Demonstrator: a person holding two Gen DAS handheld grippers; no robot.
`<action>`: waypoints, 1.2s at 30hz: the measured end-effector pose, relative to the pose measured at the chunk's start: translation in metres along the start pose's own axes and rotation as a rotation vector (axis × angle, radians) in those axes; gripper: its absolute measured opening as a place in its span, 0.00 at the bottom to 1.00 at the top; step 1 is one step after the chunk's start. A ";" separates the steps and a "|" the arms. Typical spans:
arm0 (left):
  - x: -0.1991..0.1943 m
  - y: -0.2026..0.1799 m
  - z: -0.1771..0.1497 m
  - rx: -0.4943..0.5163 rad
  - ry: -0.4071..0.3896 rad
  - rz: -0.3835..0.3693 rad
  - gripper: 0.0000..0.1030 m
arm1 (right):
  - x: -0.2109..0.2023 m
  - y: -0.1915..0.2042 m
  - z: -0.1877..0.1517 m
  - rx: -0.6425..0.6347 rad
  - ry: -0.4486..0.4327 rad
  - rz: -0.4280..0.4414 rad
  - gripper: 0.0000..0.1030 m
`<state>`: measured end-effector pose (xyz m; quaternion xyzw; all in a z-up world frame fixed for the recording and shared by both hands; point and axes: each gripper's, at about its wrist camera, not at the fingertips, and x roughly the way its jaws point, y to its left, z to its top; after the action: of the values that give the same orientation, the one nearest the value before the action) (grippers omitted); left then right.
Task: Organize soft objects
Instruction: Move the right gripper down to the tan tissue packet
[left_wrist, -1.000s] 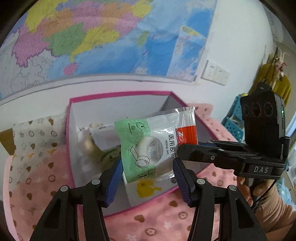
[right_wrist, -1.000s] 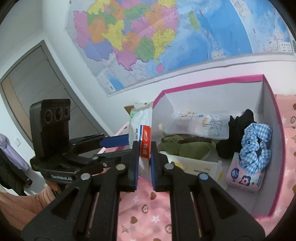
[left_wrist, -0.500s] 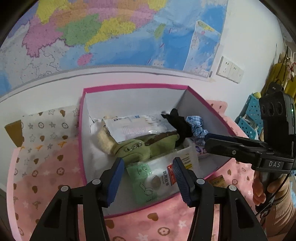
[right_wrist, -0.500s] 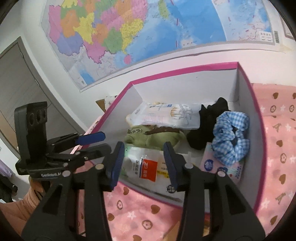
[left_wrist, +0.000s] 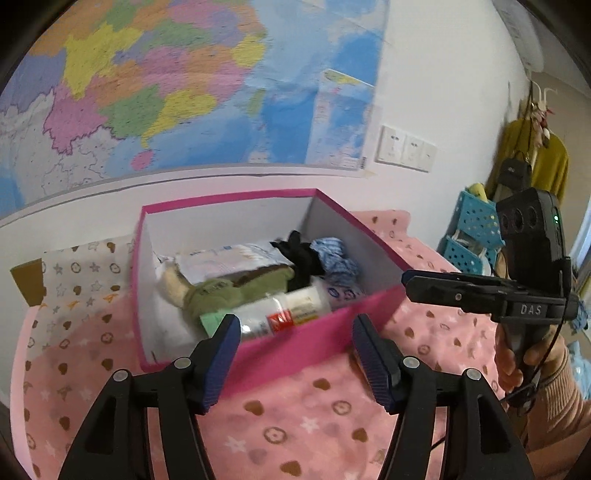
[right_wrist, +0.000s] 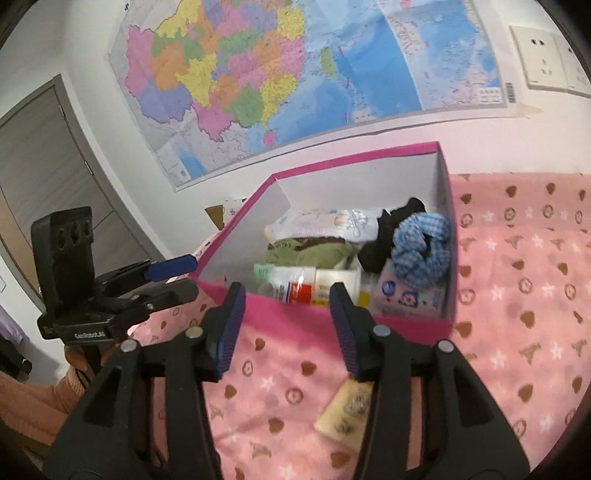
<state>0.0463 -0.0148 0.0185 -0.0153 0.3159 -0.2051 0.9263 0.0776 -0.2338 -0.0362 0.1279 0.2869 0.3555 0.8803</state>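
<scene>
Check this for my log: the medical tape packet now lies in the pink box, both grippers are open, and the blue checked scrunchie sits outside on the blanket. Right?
Not quite. The blue checked scrunchie is inside the pink box, by its right wall, as the right wrist view shows. The medical tape packet does lie in the box, and the left gripper and right gripper are open.

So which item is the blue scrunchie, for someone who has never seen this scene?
Find the pink box on the pink blanket. Inside, against its right wall, the scrunchie rests on a tissue pack, beside a black cloth. Only it has blue-and-white checks.
</scene>
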 end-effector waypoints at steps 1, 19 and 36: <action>0.000 -0.004 -0.003 0.002 0.004 -0.003 0.63 | -0.004 -0.002 -0.005 0.005 0.002 -0.006 0.49; 0.031 -0.040 -0.044 0.012 0.139 -0.085 0.63 | 0.002 -0.064 -0.084 0.242 0.132 -0.115 0.49; 0.042 -0.006 -0.071 -0.128 0.213 -0.104 0.62 | 0.021 -0.009 -0.089 0.112 0.193 0.046 0.49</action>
<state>0.0322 -0.0293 -0.0616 -0.0688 0.4236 -0.2328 0.8727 0.0421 -0.2240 -0.1203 0.1488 0.3867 0.3699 0.8316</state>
